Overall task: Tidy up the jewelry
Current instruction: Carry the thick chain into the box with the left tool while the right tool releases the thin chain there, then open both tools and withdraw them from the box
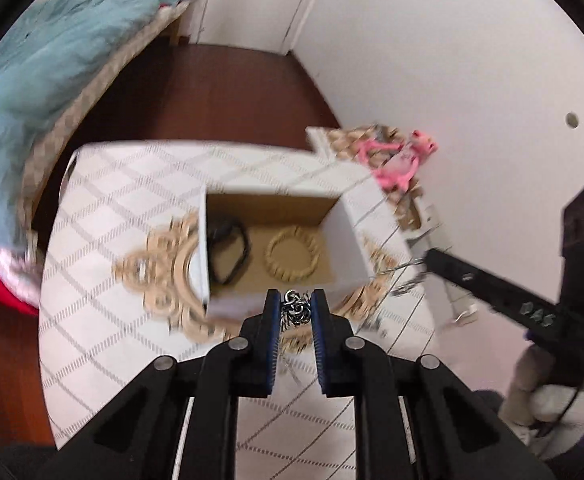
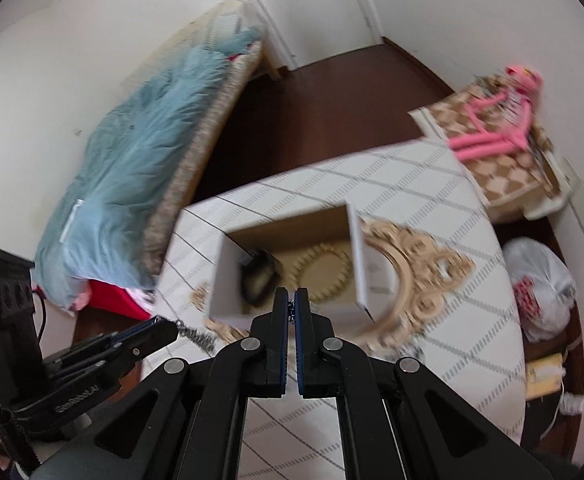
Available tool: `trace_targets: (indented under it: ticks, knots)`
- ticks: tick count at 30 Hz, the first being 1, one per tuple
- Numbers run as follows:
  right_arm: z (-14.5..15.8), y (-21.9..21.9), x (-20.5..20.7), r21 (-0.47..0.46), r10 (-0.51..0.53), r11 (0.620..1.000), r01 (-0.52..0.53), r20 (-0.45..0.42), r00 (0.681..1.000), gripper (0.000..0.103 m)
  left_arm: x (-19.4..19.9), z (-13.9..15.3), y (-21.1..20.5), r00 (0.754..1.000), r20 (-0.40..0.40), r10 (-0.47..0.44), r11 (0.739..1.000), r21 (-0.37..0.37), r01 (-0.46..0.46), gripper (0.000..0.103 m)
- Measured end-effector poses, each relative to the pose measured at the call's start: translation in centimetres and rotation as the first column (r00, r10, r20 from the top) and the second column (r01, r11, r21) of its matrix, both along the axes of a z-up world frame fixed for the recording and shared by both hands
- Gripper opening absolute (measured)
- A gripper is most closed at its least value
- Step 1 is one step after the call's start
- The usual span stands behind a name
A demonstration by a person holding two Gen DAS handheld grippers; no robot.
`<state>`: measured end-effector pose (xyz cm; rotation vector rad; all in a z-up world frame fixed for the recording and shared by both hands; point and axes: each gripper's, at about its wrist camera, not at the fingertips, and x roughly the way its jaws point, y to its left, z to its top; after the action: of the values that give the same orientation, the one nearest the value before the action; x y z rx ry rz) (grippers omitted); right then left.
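Observation:
An open white box point(image 1: 346, 236) stands on the quilted table point(image 1: 124, 184), resting on a gold ornate mirror frame point(image 1: 164, 276). Inside lie a black bracelet point(image 1: 230, 250) and a gold ring-shaped bangle point(image 1: 292, 254). My left gripper point(image 1: 295, 308) is shut on a silver chain point(image 1: 294, 312) just before the box's near wall. My right gripper point(image 2: 291, 304) is shut on the other end of the chain point(image 2: 291, 307), also near the box point(image 2: 358, 256). In the right wrist view the left gripper point(image 2: 172, 330) shows with chain links point(image 2: 196, 336) hanging from it.
A bed with a blue cover point(image 2: 140, 152) lies to the left. A pink plush toy point(image 2: 492, 132) lies on a checkered box point(image 2: 504, 176) at the table's far right. A white plastic bag point(image 2: 540, 284) sits on the floor at right. Dark wood floor point(image 1: 220, 92) lies beyond.

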<state>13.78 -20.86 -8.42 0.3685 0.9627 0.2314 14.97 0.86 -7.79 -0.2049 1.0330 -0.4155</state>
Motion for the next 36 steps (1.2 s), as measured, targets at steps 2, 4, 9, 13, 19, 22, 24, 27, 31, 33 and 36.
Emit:
trace_targets:
  ticks: [2, 4, 9, 13, 19, 22, 24, 27, 31, 33, 36]
  knots:
    - [0.6, 0.6, 1.6, -0.008, 0.021, 1.0, -0.021, 0.001, 1.0, 0.003, 1.8, 1.1, -0.4, 1.0, 0.023, -0.012, 1.0, 0.012, 0.012, 0.012]
    - [0.6, 1.1, 4.0, -0.006, 0.041, 0.999, -0.041, -0.019, 0.999, 0.003, 3.8, 1.3, -0.7, 1.0, 0.027, -0.005, 1.0, 0.021, 0.005, 0.012]
    - [-1.2, 2.1, 9.2, -0.027, 0.075, 0.997, -0.078, -0.102, 0.992, 0.003, 8.0, -1.1, -1.0, 0.998, -0.057, -0.004, 0.999, 0.033, 0.006, 0.012]
    - [-3.5, 2.3, 12.4, -0.055, 0.099, 0.992, -0.111, -0.192, 0.976, 0.003, 10.0, -3.4, -1.2, 0.989, -0.142, 0.046, 0.994, 0.103, -0.031, 0.014]
    - [-6.1, 1.6, 14.3, -0.046, 0.126, 0.988, -0.147, -0.307, 0.944, 0.017, 10.3, -4.6, -1.1, 0.984, -0.138, 0.115, 0.97, 0.228, -0.082, 0.063]
    - [-5.8, 1.1, 13.7, -0.104, 0.103, 0.985, -0.138, -0.288, 0.952, 0.062, 9.9, -4.4, -0.5, 0.985, -0.096, 0.143, 0.957, 0.265, -0.113, 0.068]
    - [-5.7, 1.2, 13.2, -0.17, 0.092, 0.975, -0.141, -0.267, 0.959, 0.07, 9.4, -4.6, -0.3, 0.984, -0.073, 0.165, 0.938, 0.319, -0.134, 0.068]
    - [-6.1, 1.6, 11.8, -0.3, 0.048, 0.945, -0.129, -0.261, 0.964, 0.092, 8.8, -5.1, 0.0, 0.981, -0.048, 0.186, 0.915, 0.373, -0.155, 0.091]
    - [-7.5, 1.8, 9.8, -0.396, 0.006, 0.911, -0.112, -0.26, 0.966, 0.097, 7.1, -6.1, 0.0, 0.978, -0.012, 0.208, 0.882, 0.434, -0.183, 0.1]
    - [-8.2, 1.7, 8.9, -0.399, -0.006, 0.911, -0.103, -0.264, 0.965, 0.097, 6.6, -6.4, 0.1, 0.978, -0.015, 0.21, 0.884, 0.429, -0.183, 0.1]
    - [-8.7, 1.8, 7.8, -0.412, -0.024, 0.907, -0.086, -0.253, 0.967, 0.097, 5.9, -6.5, 0.2, 0.976, -0.015, 0.219, 0.885, 0.423, -0.192, 0.1]
